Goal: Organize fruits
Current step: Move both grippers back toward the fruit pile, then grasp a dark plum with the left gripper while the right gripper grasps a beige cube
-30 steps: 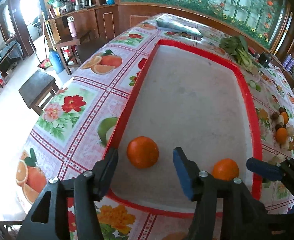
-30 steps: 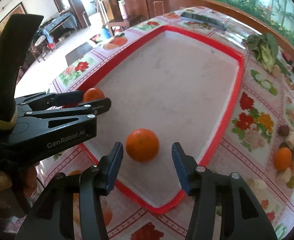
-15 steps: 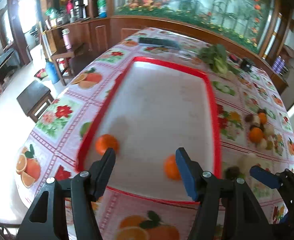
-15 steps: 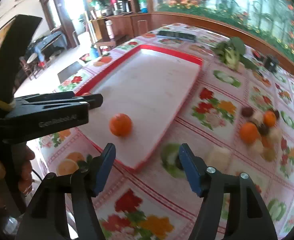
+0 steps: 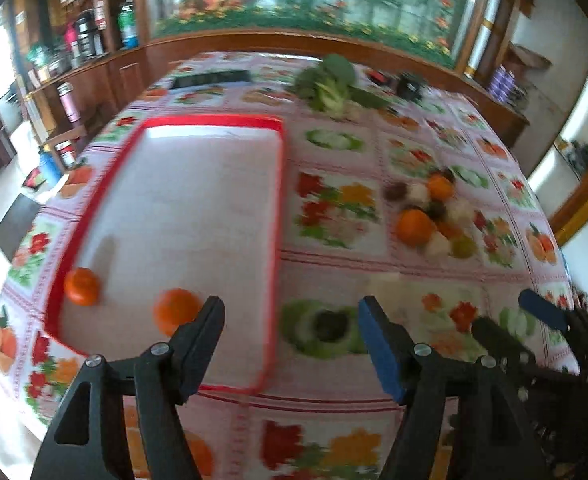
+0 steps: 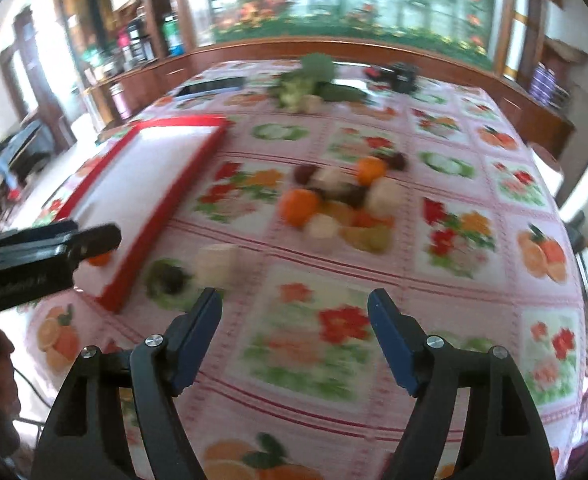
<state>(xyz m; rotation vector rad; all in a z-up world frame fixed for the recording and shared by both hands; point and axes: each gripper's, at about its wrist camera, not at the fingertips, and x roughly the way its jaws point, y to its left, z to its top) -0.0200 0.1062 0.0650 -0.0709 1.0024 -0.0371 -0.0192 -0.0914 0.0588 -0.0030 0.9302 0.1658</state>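
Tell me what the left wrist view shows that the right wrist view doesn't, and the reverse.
Left wrist only: both oranges in the red tray, one at its near left corner and one beside it, plus the right gripper at the frame's right edge. Right wrist only: the left gripper from the side, hiding most of one orange, and the printed tablecloth further right. Both show the tray, the blurred fruit pile on the cloth, the leafy greens behind, and their own jaws wide open, holding nothing.
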